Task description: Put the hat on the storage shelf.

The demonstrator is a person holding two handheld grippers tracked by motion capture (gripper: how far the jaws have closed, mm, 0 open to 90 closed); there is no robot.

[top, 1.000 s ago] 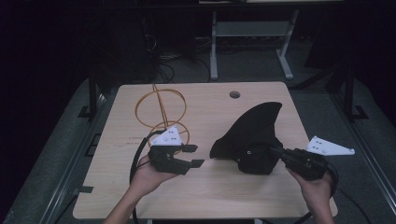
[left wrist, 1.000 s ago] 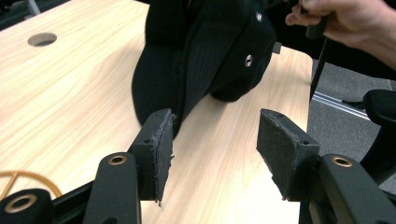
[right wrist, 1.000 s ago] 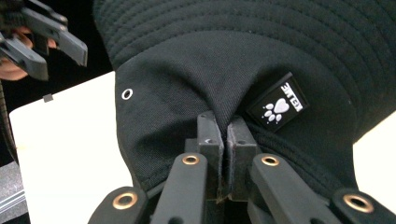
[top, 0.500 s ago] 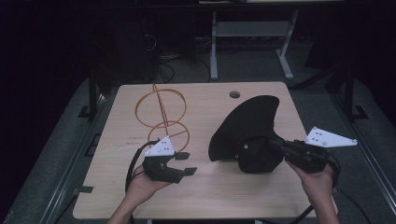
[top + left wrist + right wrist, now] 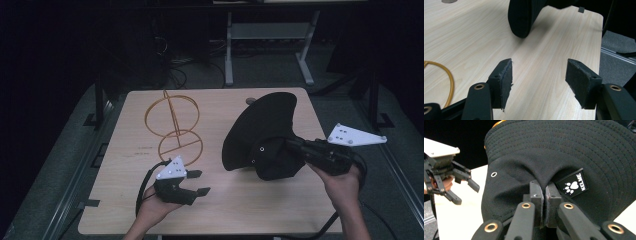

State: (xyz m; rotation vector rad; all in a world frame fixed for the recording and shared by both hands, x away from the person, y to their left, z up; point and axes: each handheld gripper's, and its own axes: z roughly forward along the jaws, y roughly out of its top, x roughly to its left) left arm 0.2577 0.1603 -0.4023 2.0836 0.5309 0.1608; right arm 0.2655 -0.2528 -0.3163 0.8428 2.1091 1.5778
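Nearest, at the left of the table (image 5: 280,220), the left tool (image 5: 200,183) sits in the person's left hand (image 5: 150,212), close above the wood. Its jaws have just been opening and stand apart with only bare table between them; in the left gripper view the two padded fingers (image 5: 506,80) frame light wood grain, with the edge of the hat hanging a little farther on.

At the near right, the right hand (image 5: 340,187) carries the right tool (image 5: 546,195), whose jaws are pinched tight on the black fabric of the bucket hat (image 5: 265,135), just beside a small woven label (image 5: 574,183) with a paw print. The hat is lifted, its brim tilted up toward the far side and its lower edge hanging near the table at right of centre.

Farther back on the left, an orange wire stand (image 5: 172,125) of two rings stands on the table, well apart from the hat.
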